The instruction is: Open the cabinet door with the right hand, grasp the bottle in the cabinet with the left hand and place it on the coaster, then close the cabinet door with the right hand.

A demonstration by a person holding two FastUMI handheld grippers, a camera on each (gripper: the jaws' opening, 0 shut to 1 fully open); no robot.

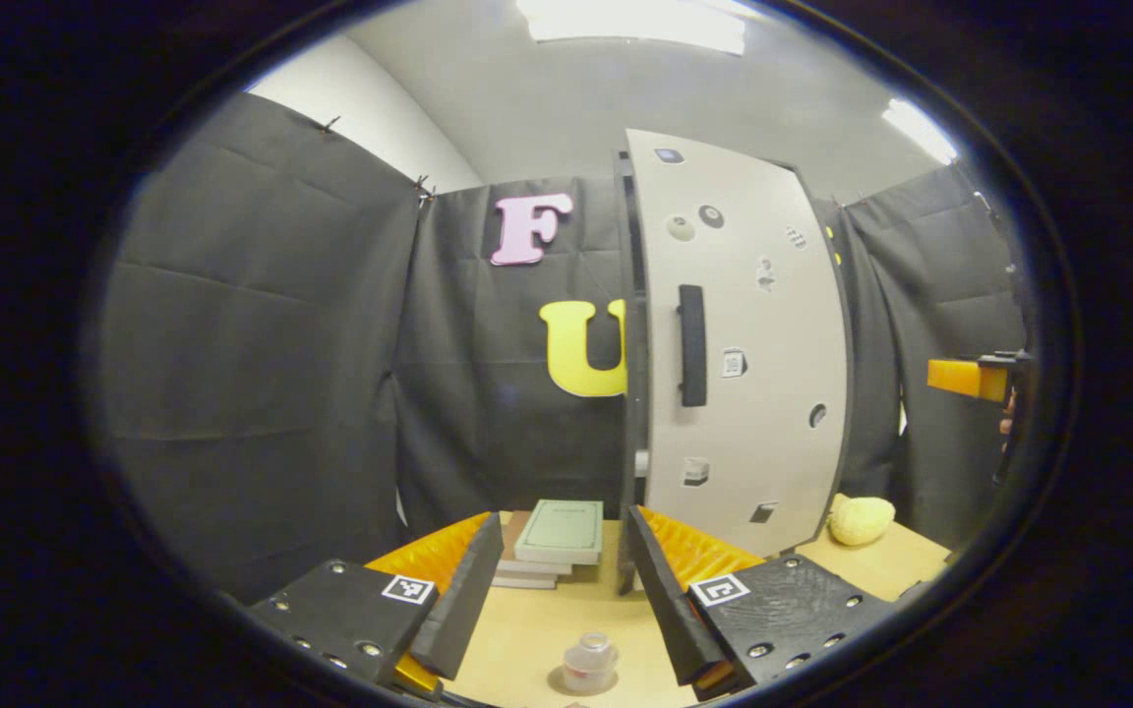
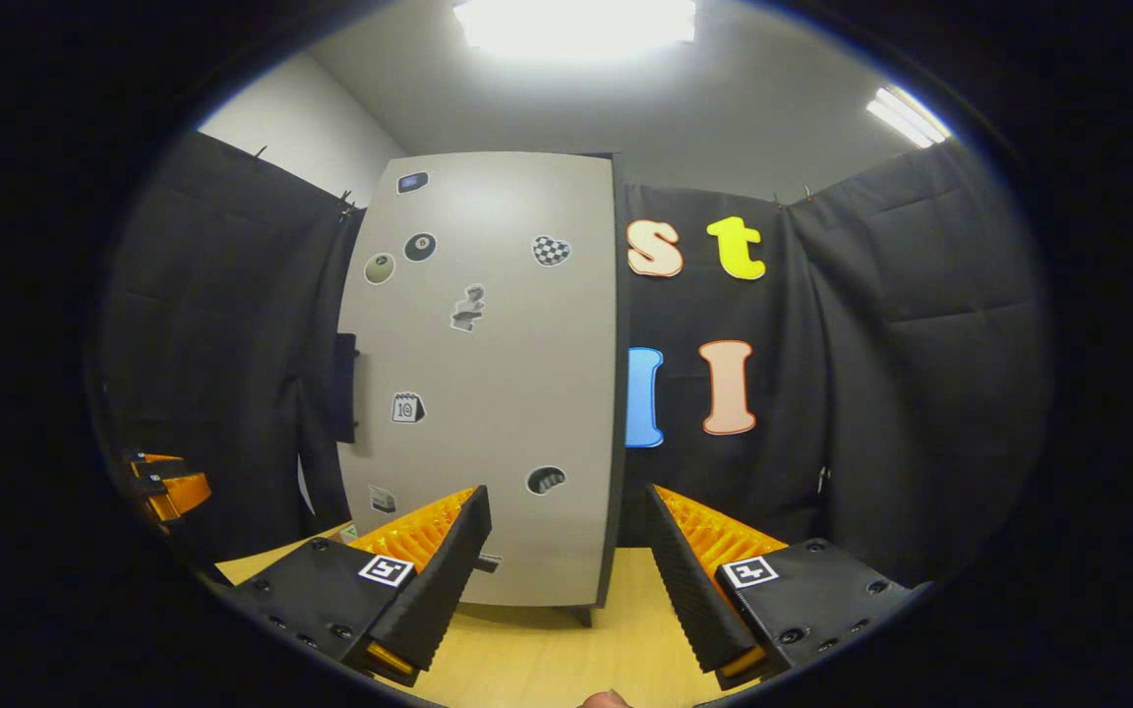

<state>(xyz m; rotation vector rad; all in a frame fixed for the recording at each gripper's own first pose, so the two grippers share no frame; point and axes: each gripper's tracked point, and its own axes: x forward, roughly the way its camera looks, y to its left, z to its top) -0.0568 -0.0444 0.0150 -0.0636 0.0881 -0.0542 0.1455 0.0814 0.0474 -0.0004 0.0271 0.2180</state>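
Observation:
The cabinet stands on the table with its light grey door shut against the black body; the black handle runs upright near the door's left edge. A small clear bottle stands on a dark round coaster low between my left gripper's fingers. My left gripper is open and holds nothing. My right gripper is open too, facing the door, with the handle off to its left. The right gripper appears at the far right, the left gripper at the far left.
A stack of books lies on the wooden table just left of the cabinet's front. A yellow lumpy object sits on the table to the cabinet's right. Black cloth walls close in the booth.

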